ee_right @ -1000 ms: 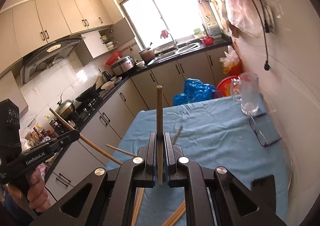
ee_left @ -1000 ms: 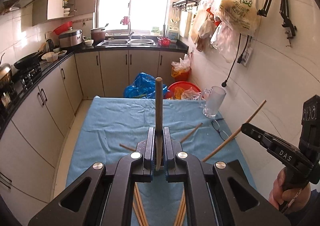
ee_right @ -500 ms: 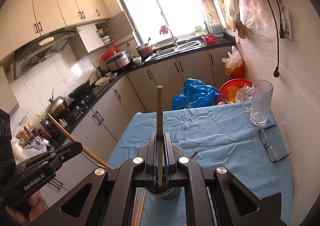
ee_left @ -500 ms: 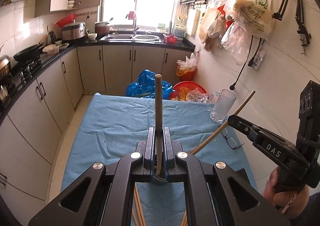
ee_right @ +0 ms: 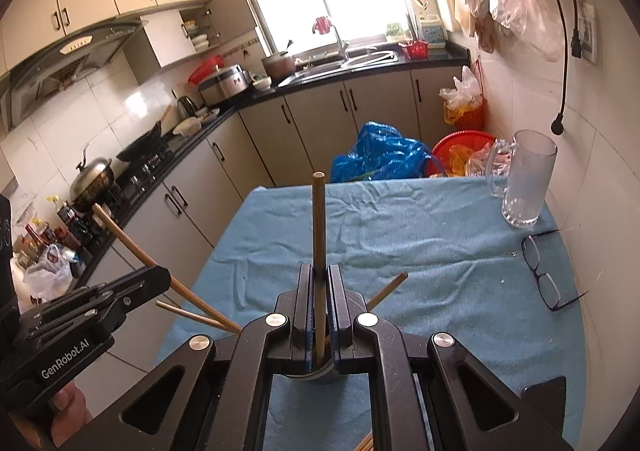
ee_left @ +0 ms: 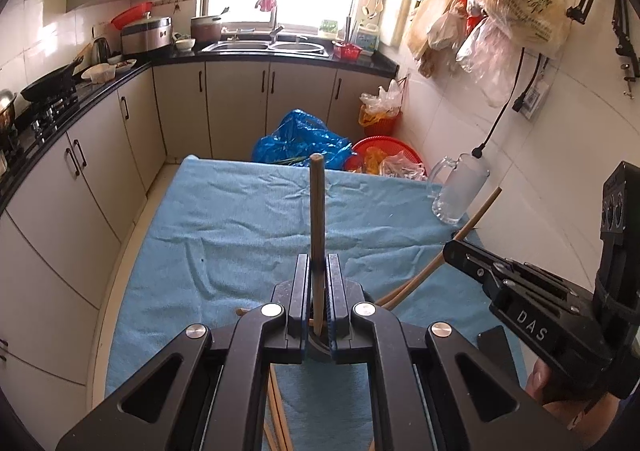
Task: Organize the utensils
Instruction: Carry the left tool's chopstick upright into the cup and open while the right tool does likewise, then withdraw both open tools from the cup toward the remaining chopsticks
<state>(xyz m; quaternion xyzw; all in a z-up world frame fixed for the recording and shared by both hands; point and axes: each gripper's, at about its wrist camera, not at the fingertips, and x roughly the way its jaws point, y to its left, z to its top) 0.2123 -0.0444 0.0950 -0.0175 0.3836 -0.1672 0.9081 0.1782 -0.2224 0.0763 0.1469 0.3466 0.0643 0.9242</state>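
Note:
My left gripper [ee_left: 318, 275] is shut on a wooden chopstick [ee_left: 317, 207] that points up and away. My right gripper [ee_right: 319, 283] is shut on another wooden chopstick [ee_right: 319, 227]. Each gripper shows in the other's view, the right one [ee_left: 460, 249] at right, the left one [ee_right: 160, 275] at lower left, each with its chopstick slanting down. Both lower ends go into a metal cup [ee_right: 320, 371], mostly hidden under the jaws, on the blue cloth [ee_right: 420, 251]. More chopsticks [ee_right: 386, 287] stick out of the cup or lie by it; I cannot tell which.
A glass mug [ee_right: 524, 183] stands at the cloth's far right by the tiled wall. Black glasses [ee_right: 544, 275] lie near the right edge. A dark flat object [ee_right: 548, 391] lies at front right. Cabinets run along the left; bags and a red basket [ee_left: 384, 155] sit beyond the table.
Both grippers have come together over the cup and lowered their chopstick ends into it. The loose chopsticks seen on the cloth a second ago are now mostly hidden below the jaws.

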